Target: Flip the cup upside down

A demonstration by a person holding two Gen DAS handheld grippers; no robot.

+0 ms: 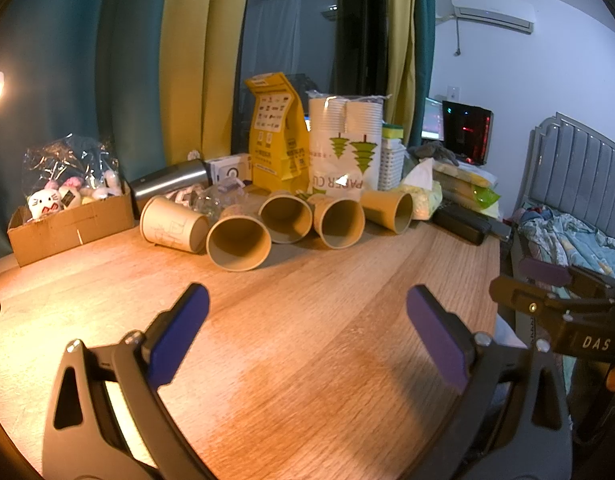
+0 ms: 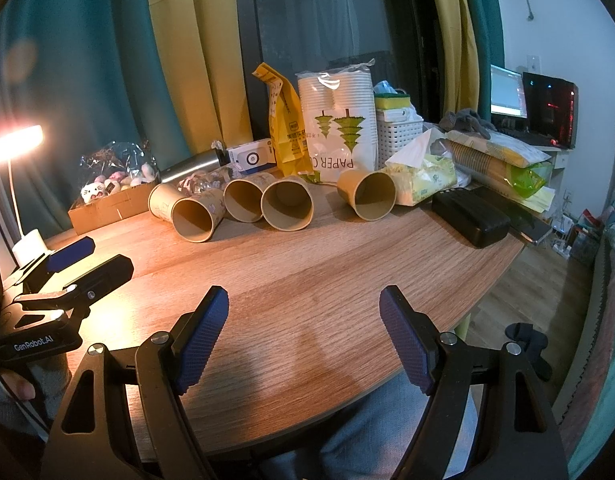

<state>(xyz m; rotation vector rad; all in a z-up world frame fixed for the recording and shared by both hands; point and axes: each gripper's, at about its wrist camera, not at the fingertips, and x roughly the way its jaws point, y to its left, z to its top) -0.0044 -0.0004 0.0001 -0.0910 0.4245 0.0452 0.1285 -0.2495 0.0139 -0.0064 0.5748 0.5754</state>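
Several brown paper cups lie on their sides in a row at the back of the wooden table (image 1: pixel 307 340), mouths mostly toward me. In the left wrist view the nearest cup (image 1: pixel 238 243) lies left of centre, with others (image 1: pixel 285 218) (image 1: pixel 339 224) (image 1: pixel 387 206) beside it and one (image 1: pixel 173 224) turned sideways. In the right wrist view the cups (image 2: pixel 197 216) (image 2: pixel 286 207) (image 2: pixel 367 195) lie in the same row. My left gripper (image 1: pixel 307 304) is open and empty over the table's front. My right gripper (image 2: pixel 303 304) is open and empty, well short of the cups.
Behind the cups stand a pack of white paper cups (image 1: pixel 345 144), a yellow bag (image 1: pixel 277 132), a steel flask (image 1: pixel 169 180), a tissue pack (image 2: pixel 423 172) and a white basket (image 2: pixel 395 132). A cardboard box of toys (image 1: pixel 69 228) is far left, a black case (image 2: pixel 469 212) right. A lamp (image 2: pixel 15 142) glows left.
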